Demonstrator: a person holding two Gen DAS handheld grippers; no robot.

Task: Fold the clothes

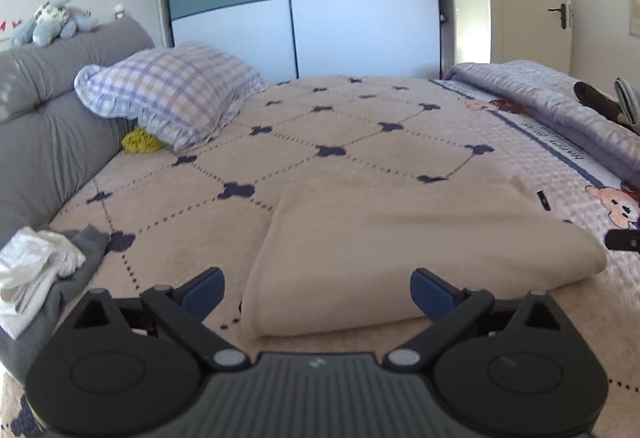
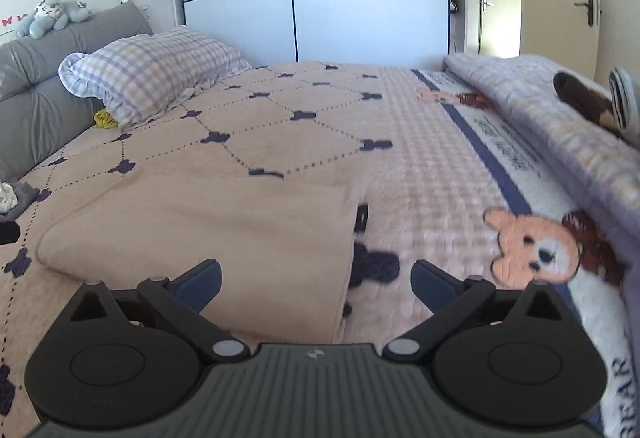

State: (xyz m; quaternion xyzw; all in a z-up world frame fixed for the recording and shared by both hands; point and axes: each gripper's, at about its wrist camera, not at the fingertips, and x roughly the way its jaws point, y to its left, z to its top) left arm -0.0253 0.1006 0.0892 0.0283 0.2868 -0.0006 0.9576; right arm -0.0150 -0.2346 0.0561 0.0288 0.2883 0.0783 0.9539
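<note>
A beige garment (image 1: 400, 254) lies folded flat on the bed; it also shows in the right wrist view (image 2: 208, 238). My left gripper (image 1: 316, 290) is open and empty, hovering over the garment's near left edge. My right gripper (image 2: 316, 282) is open and empty, over the garment's near right edge. A small black tag (image 2: 362, 217) shows at that edge. A pile of white and grey clothes (image 1: 40, 270) lies at the left of the bed.
The bed has a pink quilt (image 1: 340, 142) with dark blue motifs. A checked pillow (image 1: 168, 90) and grey headboard (image 1: 48, 110) are at the left. A rolled lilac blanket (image 2: 560, 118) lies along the right. A wardrobe (image 1: 304, 6) stands behind.
</note>
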